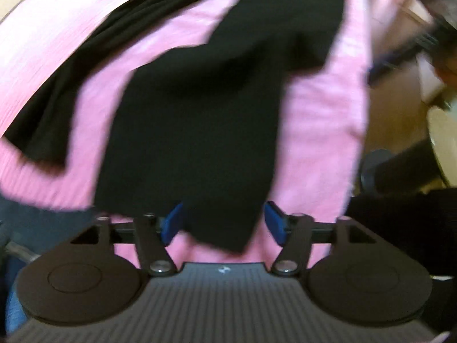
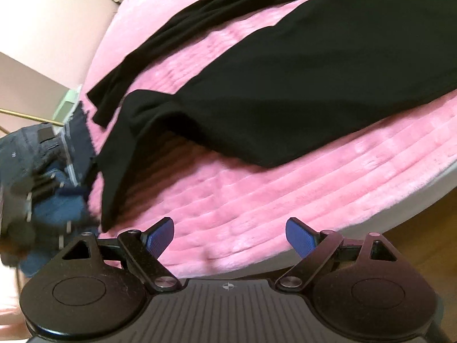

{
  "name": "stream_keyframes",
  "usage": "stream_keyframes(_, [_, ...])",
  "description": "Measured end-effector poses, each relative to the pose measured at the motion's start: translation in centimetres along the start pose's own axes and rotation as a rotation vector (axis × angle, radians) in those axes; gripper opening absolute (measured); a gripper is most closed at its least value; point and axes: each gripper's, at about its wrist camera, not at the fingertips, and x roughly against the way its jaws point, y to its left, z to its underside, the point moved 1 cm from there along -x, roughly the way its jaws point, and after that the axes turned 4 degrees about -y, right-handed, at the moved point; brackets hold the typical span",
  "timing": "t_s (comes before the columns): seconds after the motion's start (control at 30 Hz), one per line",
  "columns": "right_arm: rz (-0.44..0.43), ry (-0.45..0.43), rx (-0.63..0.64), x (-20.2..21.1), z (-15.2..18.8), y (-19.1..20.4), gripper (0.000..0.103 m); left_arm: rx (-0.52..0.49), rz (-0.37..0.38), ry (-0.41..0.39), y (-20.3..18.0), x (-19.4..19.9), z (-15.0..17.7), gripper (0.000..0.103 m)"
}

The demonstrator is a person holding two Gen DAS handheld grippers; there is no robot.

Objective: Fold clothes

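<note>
A black garment (image 1: 205, 108) lies spread on a pink ribbed blanket (image 1: 320, 131). In the left wrist view its near end hangs down between the blue pads of my left gripper (image 1: 222, 223), whose jaws stand apart around the cloth without pinching it. In the right wrist view the black garment (image 2: 285, 80) lies across the blanket (image 2: 257, 200) with one end raised at the left. My right gripper (image 2: 230, 241) is open and empty above bare blanket near the bed's edge.
Blue jeans and other dark clothes (image 2: 42, 171) lie heaped at the blanket's left end. The bed's white edge (image 2: 414, 203) and a wooden floor (image 2: 428, 243) are on the right. Blurred furniture (image 1: 414, 85) stands to the right in the left wrist view.
</note>
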Motion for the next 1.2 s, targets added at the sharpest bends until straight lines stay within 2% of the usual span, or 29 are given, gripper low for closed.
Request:
stream_keyframes(0.07, [0.033, -0.005, 0.0, 0.6, -0.5, -0.3, 0.088, -0.111, -0.095, 0.036, -2.3, -2.0, 0.1, 0.059])
stream_keyframes(0.13, [0.064, -0.016, 0.002, 1.0, -1.1, -0.6, 0.088, -0.147, -0.145, 0.063, -2.1, -1.3, 0.6, 0.012])
stream_keyframes(0.17, [0.077, -0.022, 0.005, 1.1, -1.5, -0.8, 0.088, -0.162, -0.167, 0.076, -2.0, -0.8, 0.8, 0.002])
stream_keyframes(0.33, [0.147, -0.07, 0.027, 3.8, -2.9, -1.6, 0.088, -0.245, -0.261, 0.144, -1.4, 1.8, 2.5, 0.0])
stream_keyframes(0.43, [0.184, -0.087, 0.002, 5.2, -3.1, -2.7, 0.088, -0.307, -0.253, 0.193, -1.8, 3.1, 4.5, 0.001])
stream_keyframes(0.5, [0.223, -0.086, -0.029, 5.9, -3.0, -3.6, 0.088, -0.32, -0.201, 0.251, -2.7, 2.0, 5.0, 0.006])
stream_keyframes(0.57, [0.257, -0.097, -0.064, 6.9, -3.1, -4.4, 0.088, -0.28, -0.139, 0.295, -2.9, 1.4, 5.1, 0.014])
stream_keyframes(0.63, [0.283, -0.123, -0.09, 8.3, -3.4, -5.2, 0.088, -0.218, -0.099, 0.311, -2.7, 1.6, 4.7, 0.016])
stream_keyframes(0.77, [0.357, -0.195, -0.106, 11.2, -5.4, -7.4, 0.088, -0.09, -0.106, 0.281, -1.1, 3.3, 2.4, 0.018])
stream_keyframes(0.87, [0.42, -0.264, -0.143, 13.2, -8.0, -10.3, 0.088, -0.035, -0.159, 0.221, 0.6, 3.3, -1.6, 0.018])
stream_keyframes(1.0, [0.473, -0.374, -0.219, 15.7, -13.0, -16.0, 0.088, -0.01, -0.204, 0.124, 2.6, 1.2, -9.3, 0.026])
stream_keyframes(1.13, [0.516, -0.457, -0.257, 16.9, -18.9, -22.8, 0.088, -0.018, -0.216, 0.011, 3.9, -4.1, -20.7, 0.03])
stream_keyframes(1.2, [0.534, -0.465, -0.278, 17.0, -21.8, -27.0, 0.088, -0.012, -0.195, -0.046, 4.5, -7.7, -27.2, 0.031])
